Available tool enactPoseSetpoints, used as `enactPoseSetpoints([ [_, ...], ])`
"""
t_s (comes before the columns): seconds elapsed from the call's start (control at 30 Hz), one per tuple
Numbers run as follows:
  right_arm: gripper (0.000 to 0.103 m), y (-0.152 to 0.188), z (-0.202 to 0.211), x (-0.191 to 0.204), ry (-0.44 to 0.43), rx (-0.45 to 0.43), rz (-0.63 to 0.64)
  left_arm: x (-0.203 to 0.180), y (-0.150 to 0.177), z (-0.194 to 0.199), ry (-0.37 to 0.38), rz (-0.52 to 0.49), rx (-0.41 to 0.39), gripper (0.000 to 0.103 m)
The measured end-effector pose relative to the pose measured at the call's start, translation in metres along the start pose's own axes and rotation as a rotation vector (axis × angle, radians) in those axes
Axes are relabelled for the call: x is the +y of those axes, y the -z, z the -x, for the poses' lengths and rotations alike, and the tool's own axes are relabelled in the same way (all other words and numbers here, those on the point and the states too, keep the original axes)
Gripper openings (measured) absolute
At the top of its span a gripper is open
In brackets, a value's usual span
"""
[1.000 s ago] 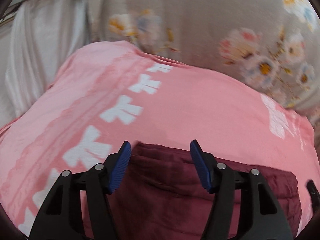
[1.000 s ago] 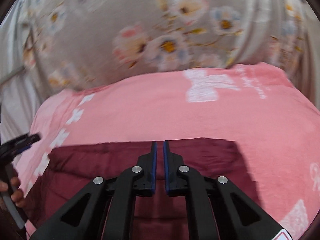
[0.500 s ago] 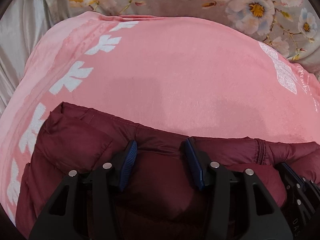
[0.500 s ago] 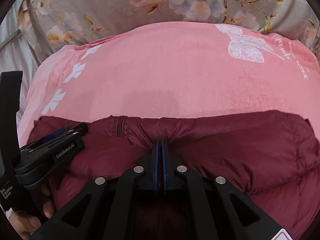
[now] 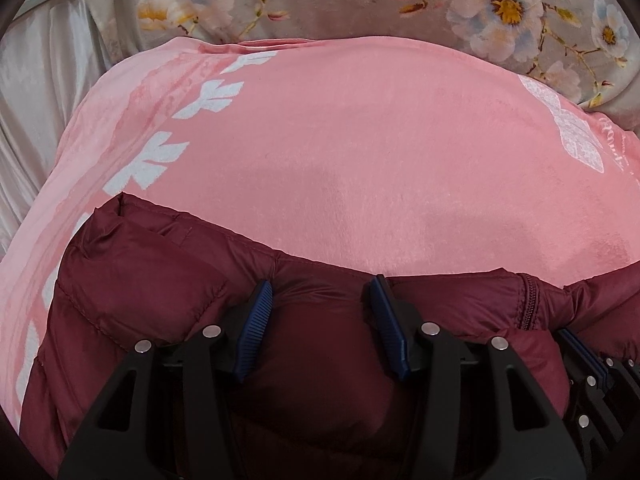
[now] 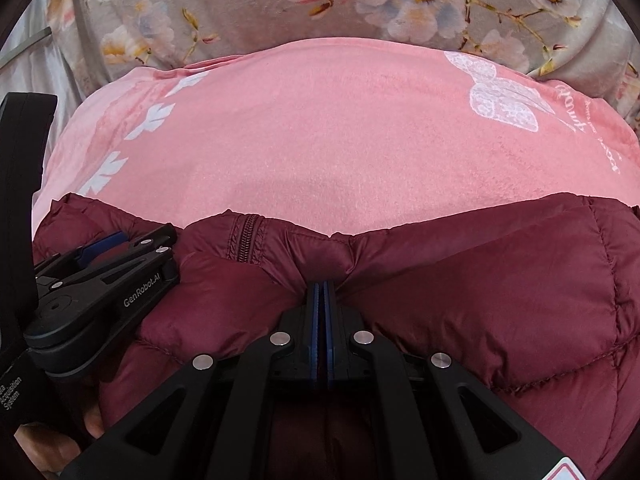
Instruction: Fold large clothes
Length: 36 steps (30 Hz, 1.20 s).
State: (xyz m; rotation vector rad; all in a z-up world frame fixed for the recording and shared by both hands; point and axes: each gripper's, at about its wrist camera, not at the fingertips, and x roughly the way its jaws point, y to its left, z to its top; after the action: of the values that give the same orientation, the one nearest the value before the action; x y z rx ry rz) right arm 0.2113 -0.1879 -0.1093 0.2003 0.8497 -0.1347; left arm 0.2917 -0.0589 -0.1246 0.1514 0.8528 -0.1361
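Along the lower frame, the puffy, slippery jacket bunched softly; right gripper fingers pinched its folded edge, left gripper fingers squeezed a thick roll of padding.

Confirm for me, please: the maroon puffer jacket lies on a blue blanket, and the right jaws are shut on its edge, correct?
Not quite. The blanket is pink, as the right wrist view shows. The maroon puffer jacket does lie on it, and the right gripper has its jaws shut on the jacket's edge.

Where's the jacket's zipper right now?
The zipper sits at the maroon jacket's far edge against the pink blanket, between the two claws: right of the left claw in its view, left of the right claw in its own.
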Motion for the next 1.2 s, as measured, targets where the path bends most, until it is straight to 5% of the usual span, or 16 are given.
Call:
enactPoseSetpoints([
  [0.37,0.001,-0.001,-0.001,-0.002,-0.035,-0.006,-0.034,0.0,-0.001,-0.002,-0.003,0.002,-0.001,0.05],
  [0.47,0.001,-0.003,0.015,-0.022,-0.092,-0.03,-0.131,0.01,-0.003,0.001,0.053,0.043,-0.002,0.05],
  [0.6,0.001,-0.001,0.059,-0.065,-0.002,-0.096,-0.222,0.054,-0.008,0.027,0.158,0.162,-0.007,0.05],
  [0.73,0.001,0.015,0.077,-0.111,0.16,-0.126,-0.26,0.105,-0.012,0.052,0.044,0.213,-0.072,0.05],
  [0.9,0.0,0.031,0.063,-0.141,0.152,-0.091,-0.353,0.135,0.004,0.012,-0.04,0.251,0.033,0.052],
  [1.2,0.0,0.037,0.048,-0.141,0.186,-0.066,-0.329,0.122,0.015,-0.002,-0.132,0.204,0.015,0.054],
])
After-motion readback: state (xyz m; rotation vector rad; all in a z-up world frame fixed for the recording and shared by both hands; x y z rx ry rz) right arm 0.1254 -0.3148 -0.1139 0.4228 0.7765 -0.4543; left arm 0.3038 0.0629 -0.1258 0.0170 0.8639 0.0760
